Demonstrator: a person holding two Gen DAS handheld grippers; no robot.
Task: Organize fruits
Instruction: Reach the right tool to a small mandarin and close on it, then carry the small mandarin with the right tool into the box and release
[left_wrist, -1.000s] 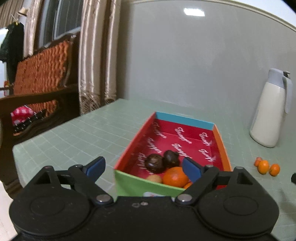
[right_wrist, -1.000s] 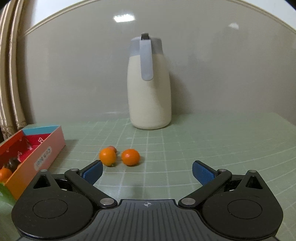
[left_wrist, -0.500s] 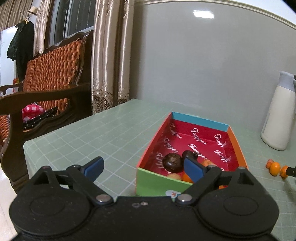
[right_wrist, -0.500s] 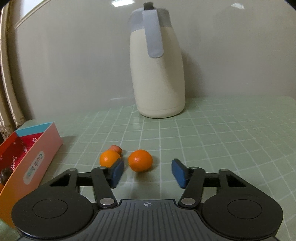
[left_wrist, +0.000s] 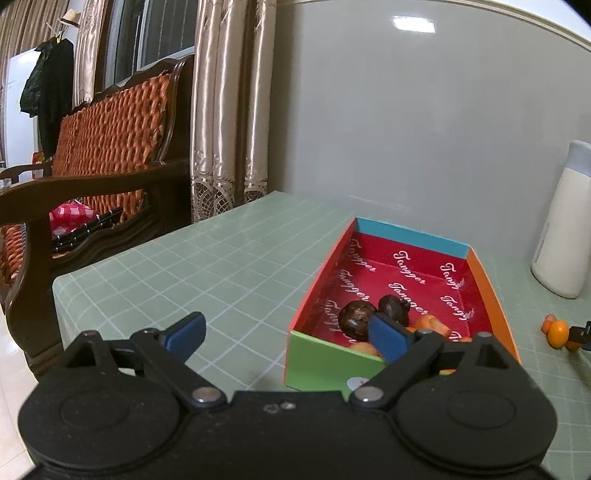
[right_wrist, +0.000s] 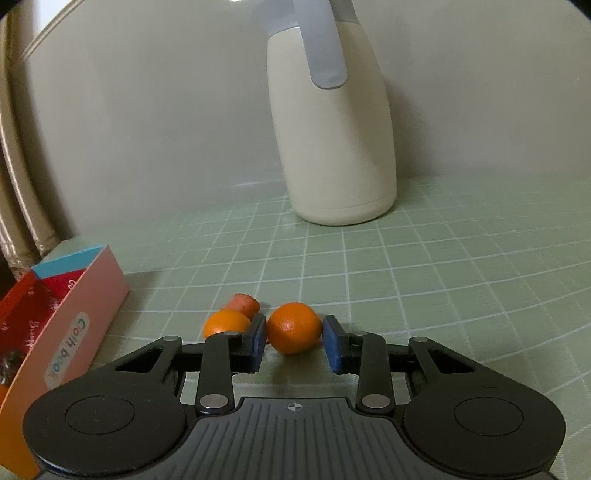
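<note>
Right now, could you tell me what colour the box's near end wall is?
Green, seen best in the left wrist view: box.

Soft, even indoor light fills both views, with a bright ceiling lamp mirrored as a glare patch on the glossy grey wall (left_wrist: 406, 110). Fisheye bending curves the wall's top edge and darkens the corners. A soft shadow sits under the round orange mandarin (right_wrist: 294, 326) on the pale green gridded counter (right_wrist: 461, 277). The near black claw housings look slightly soft.
</note>
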